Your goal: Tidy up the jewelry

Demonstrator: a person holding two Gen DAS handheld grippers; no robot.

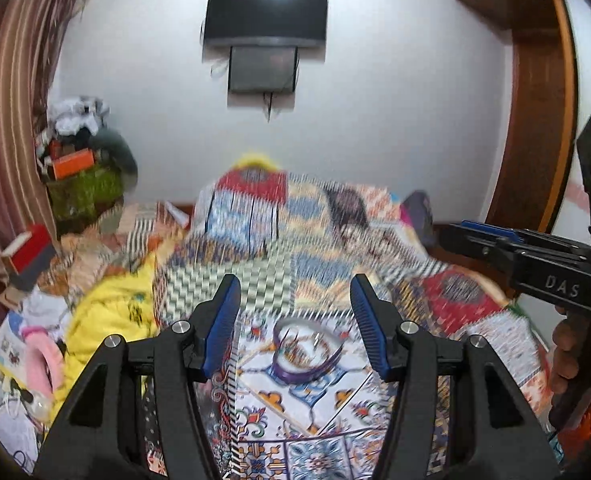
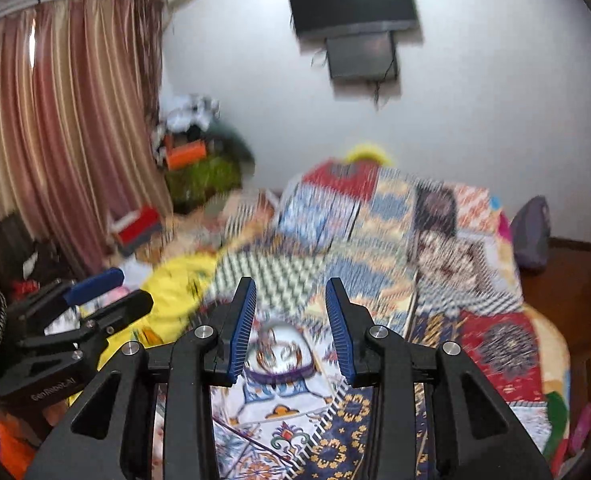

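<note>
Two black handheld grippers with blue ribbed finger pads hover above a bed covered by a busy multicoloured patchwork bedspread (image 1: 467, 296). The left gripper (image 1: 295, 322) has its jaws spread wide and holds nothing. The right gripper (image 2: 291, 326) is also parted, a little narrower, and empty. Between and below both sets of fingers a small clear round jewelry box with a purple rim (image 1: 305, 354) rests on the bedspread, its lid tilted up; the contents are too blurred to make out. White letters "DAS" show on the side of the right gripper in the left wrist view, where a hand (image 1: 571, 354) grips its handle. In the right wrist view, faint lettering on the left gripper's body seems to read "GenRobot.AI". A crumpled yellow cloth (image 1: 109, 312) lies left of the box. Open bedspread stretches right to the bed's edge. A dark wall-mounted television (image 1: 267, 12) hangs on the white wall beyond.
</note>
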